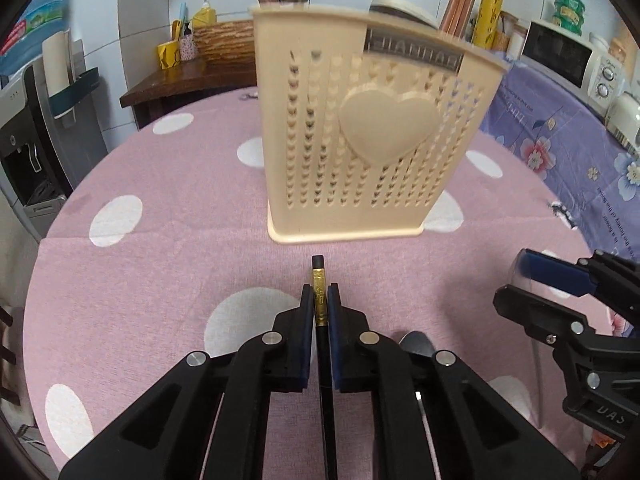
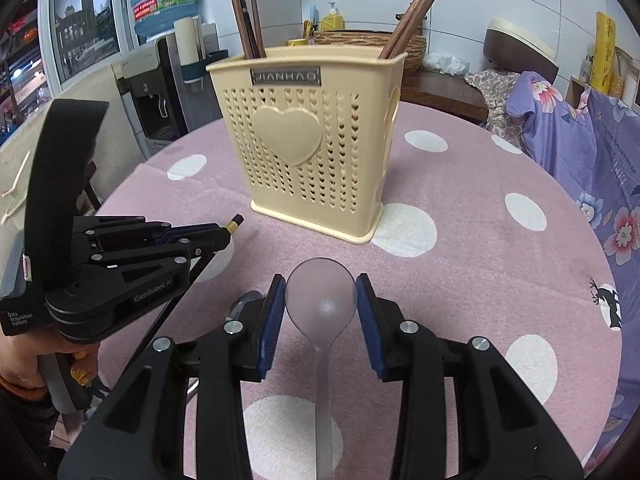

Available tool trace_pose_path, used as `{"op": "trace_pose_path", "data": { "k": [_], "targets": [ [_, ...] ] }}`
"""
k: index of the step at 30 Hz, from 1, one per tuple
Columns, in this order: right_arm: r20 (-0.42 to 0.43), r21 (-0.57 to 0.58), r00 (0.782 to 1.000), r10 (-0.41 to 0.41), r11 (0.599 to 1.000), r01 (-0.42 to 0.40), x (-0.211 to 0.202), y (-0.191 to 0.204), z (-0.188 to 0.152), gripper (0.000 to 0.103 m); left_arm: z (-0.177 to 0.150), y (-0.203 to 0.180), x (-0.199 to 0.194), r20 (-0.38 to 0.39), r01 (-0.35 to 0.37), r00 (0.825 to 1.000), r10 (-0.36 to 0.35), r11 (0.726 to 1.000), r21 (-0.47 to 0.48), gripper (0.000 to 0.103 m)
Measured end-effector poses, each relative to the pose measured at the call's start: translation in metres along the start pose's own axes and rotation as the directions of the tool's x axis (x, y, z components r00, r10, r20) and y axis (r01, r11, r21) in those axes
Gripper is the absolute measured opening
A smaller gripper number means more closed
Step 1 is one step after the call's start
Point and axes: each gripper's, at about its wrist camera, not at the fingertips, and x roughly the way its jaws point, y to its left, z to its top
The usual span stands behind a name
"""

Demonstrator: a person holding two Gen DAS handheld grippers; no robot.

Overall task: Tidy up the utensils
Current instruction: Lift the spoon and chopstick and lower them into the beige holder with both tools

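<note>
A cream perforated utensil holder (image 1: 360, 140) with a raised heart stands upright on the pink dotted tablecloth; it also shows in the right wrist view (image 2: 312, 148), with brown chopsticks (image 2: 246, 20) standing in it. My left gripper (image 1: 319, 300) is shut on a black chopstick with a gold band (image 1: 318, 280), its tip pointing at the holder's base. From the right it shows low at the left (image 2: 224, 236). My right gripper (image 2: 321, 300) is shut on the bowl of a clear plastic spoon (image 2: 321, 300), in front of the holder. It shows at the right edge (image 1: 560, 280).
A metal spoon (image 1: 416, 342) lies under the left gripper's fingers. The round table's edge (image 2: 612, 280) curves to the right, beside a purple floral cloth (image 1: 560, 128). A water dispenser (image 2: 156, 92) stands beyond the table at left, a microwave (image 1: 568, 56) at right.
</note>
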Motion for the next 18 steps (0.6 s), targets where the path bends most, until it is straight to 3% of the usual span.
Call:
{"op": "trace_pose_path", "data": {
  "k": [6, 12, 18],
  "targets": [
    [0.063, 0.021, 0.997, 0.044, 0.999, -0.045, -0.033, -0.003, 0.014, 0.037, 0.016, 0.001, -0.048, 0.124, 0.02, 0.992, -0.02, 1.0, -0.004, 0.008],
    [0.113, 0.022, 0.991, 0.074, 0.997, -0.077, -0.066, -0.005, 0.028, 0.037, 0.029, 0.003, -0.102, 0.26, 0.024, 0.965, -0.025, 1.0, 0.007, 0.008],
    [0.138, 0.01, 0.987, 0.08, 0.997, -0.082, -0.083, -0.002, 0.035, 0.037, 0.035, 0.004, -0.132, 0.33, 0.016, 0.944, -0.02, 1.0, 0.013, 0.008]
  ]
}}
